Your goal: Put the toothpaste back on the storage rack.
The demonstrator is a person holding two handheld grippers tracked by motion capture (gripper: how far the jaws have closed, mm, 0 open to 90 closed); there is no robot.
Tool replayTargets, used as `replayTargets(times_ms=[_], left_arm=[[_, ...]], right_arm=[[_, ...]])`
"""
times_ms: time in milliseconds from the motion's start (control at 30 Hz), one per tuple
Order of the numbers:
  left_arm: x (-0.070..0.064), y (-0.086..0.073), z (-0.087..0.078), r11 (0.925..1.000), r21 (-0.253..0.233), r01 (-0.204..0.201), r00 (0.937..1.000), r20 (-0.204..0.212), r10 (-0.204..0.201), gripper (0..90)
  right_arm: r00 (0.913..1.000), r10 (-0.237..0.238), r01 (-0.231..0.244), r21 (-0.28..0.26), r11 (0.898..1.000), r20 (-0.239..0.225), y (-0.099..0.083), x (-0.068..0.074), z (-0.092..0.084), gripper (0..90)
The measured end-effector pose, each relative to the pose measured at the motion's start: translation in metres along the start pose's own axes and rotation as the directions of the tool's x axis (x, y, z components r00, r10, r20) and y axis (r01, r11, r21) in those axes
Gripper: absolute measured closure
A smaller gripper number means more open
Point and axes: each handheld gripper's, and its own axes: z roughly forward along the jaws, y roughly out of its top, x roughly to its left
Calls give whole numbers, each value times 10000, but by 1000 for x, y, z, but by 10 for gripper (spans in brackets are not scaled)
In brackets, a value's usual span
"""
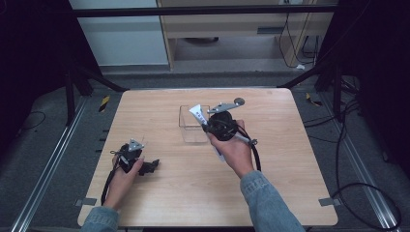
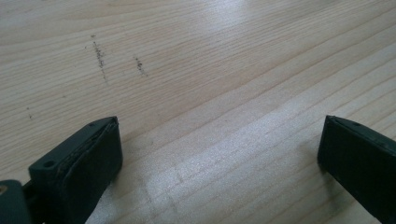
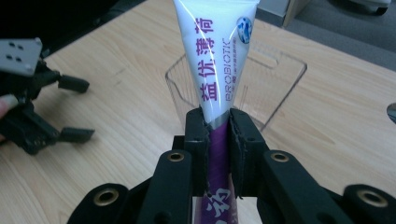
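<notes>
My right gripper (image 3: 218, 126) is shut on a white and purple toothpaste tube (image 3: 219, 51), pinching it at the line between the two colours. The flat white end points up and away. In the high view the tube (image 1: 197, 113) hangs tilted over the near right edge of a clear plastic box (image 1: 189, 129), with my right gripper (image 1: 209, 126) just beside that box. In the right gripper view the box (image 3: 280, 79) stands behind the tube. At the table's left, my left gripper (image 1: 151, 166) rests low on the wood, its jaws wide apart (image 2: 219, 149) with nothing between them.
The wooden table (image 1: 270, 193) has bare wood in front and to the right. Dark frame posts (image 1: 333, 82) flank the far corners. Cables (image 1: 367, 193) lie on the floor at the right, and a cabinet (image 1: 232, 24) stands beyond the table.
</notes>
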Motion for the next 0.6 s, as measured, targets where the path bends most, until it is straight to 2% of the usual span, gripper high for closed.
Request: replayTargets(times_ms=[167,400,600], left_arm=[[0,0,0,10000,1,-1,10000,0,1,0],[0,0,0,10000,4,0,10000,-4,0,0],[-1,0,0,10000,-19,25,10000,-11,-25,0]], right_arm=[[10000,58,-57,-303,9995,13,14,1,3,789],[9997,-129,147,-795,9967,226,32,1,4,790],[9990,44,12,-1241,9923,450,51,-5,8,790]])
